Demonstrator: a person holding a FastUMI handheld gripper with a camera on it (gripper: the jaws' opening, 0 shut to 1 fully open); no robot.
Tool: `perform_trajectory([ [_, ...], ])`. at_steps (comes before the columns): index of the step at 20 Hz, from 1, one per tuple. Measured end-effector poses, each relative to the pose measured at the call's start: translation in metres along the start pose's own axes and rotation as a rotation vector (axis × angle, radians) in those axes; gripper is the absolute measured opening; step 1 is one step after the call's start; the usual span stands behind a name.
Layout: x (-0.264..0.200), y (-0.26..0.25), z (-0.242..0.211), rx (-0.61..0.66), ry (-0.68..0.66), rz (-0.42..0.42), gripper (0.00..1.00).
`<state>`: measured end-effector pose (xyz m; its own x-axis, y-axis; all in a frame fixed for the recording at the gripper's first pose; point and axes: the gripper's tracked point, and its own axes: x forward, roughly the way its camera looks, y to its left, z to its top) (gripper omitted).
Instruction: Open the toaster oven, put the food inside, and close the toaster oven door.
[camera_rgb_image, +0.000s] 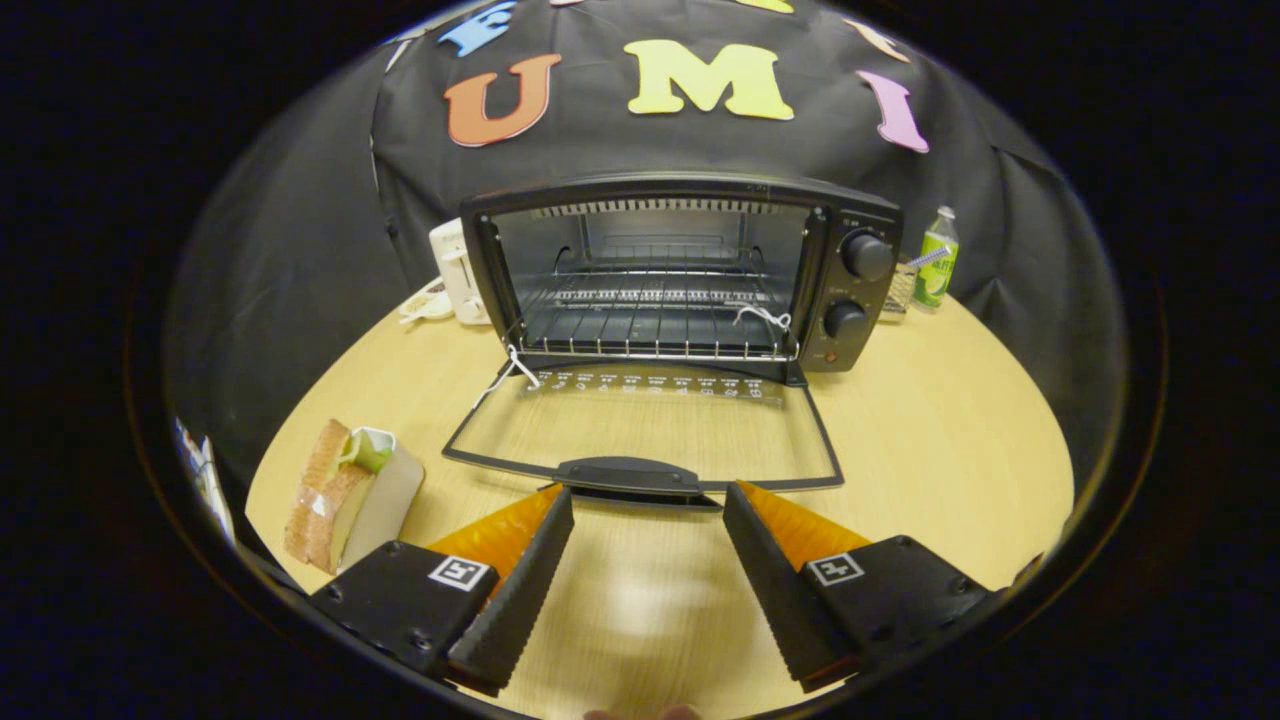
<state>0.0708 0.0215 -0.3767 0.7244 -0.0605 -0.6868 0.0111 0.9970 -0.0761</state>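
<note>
Pale wood table (930, 440) before black cloth booth wall (300, 260). Toaster oven (680, 275) at centre, glass door (645, 430) folded down flat. Wrapped sandwich (345, 495) left of the released, empty claw (648, 497); green bottle (936, 258) beyond.

A staged recording booth rather than a real kitchen: black cloth (300, 260) hangs as a backdrop behind a round wooden table (950, 440). On it sit an open toaster oven (680, 270), a white toaster (458, 270), a wrapped sandwich (350, 490) and a green bottle (936, 262).
</note>
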Motion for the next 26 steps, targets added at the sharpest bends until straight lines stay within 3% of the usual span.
perform_trajectory([
  [6, -0.024, 0.007, 0.019, 0.018, -0.095, 0.039, 1.0],
  [9, -0.045, 0.022, 0.029, 0.014, -0.153, 0.119, 1.0],
  [12, -0.074, 0.051, 0.036, -0.02, -0.211, 0.293, 1.0],
  [16, -0.105, 0.087, 0.033, -0.011, -0.191, 0.546, 1.0],
  [21, -0.114, 0.124, 0.022, 0.174, -0.018, 0.834, 1.0],
  [26, -0.101, 0.145, 0.008, 0.212, 0.148, 0.926, 0.97],
])
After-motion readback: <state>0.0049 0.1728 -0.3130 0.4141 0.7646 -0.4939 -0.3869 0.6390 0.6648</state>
